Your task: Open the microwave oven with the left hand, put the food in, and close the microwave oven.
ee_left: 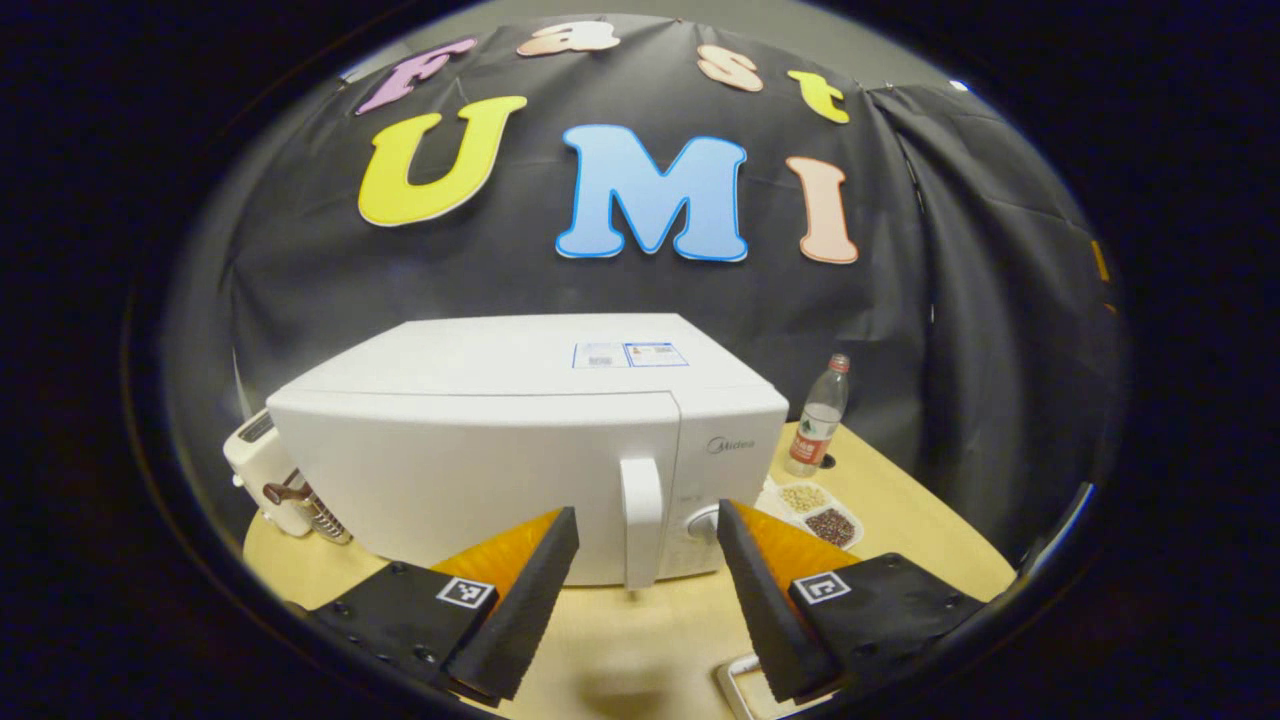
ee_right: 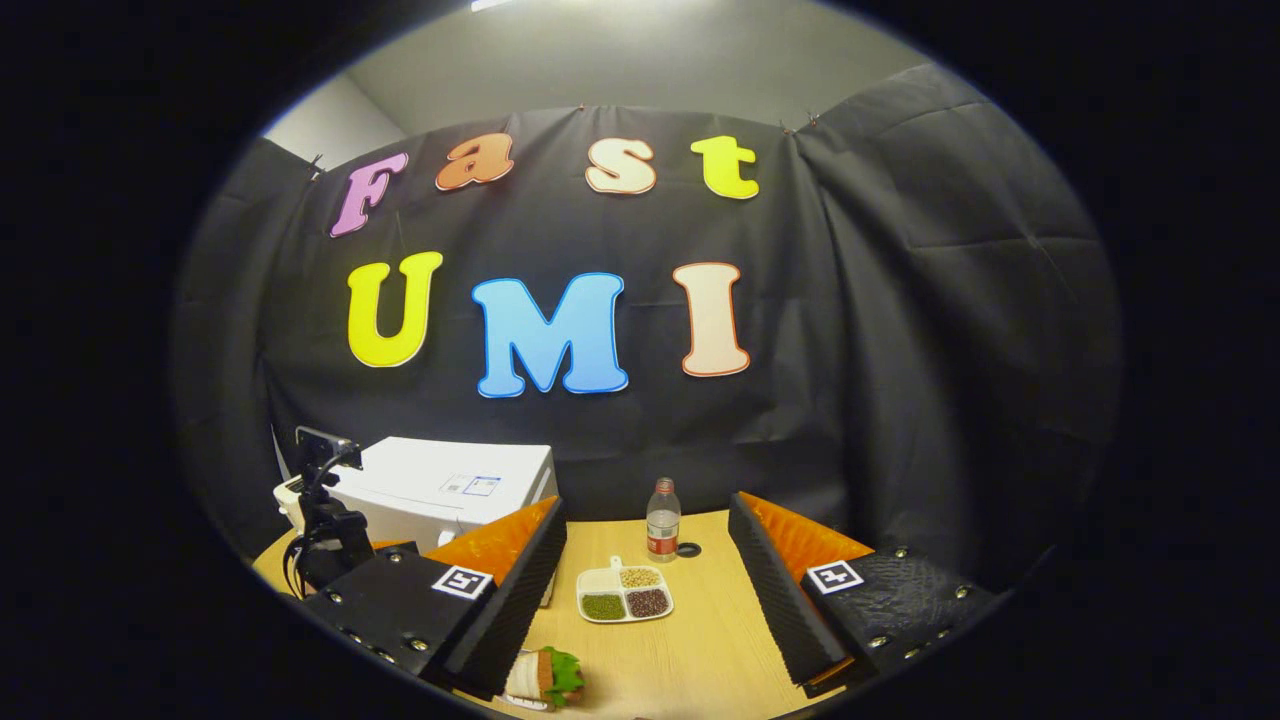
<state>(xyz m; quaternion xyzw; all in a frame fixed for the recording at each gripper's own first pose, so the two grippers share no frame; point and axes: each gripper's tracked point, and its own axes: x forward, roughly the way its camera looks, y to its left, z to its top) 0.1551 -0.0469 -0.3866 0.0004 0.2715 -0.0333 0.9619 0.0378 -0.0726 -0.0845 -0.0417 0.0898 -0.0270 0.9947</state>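
Open right claw (ee_right: pixel 648 570) hovers over wrap (ee_right: pixel 545 677).

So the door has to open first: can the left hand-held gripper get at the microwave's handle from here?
Probably yes: the left hand-held gripper is open, the handle stands straight ahead between its fingers, nothing between.
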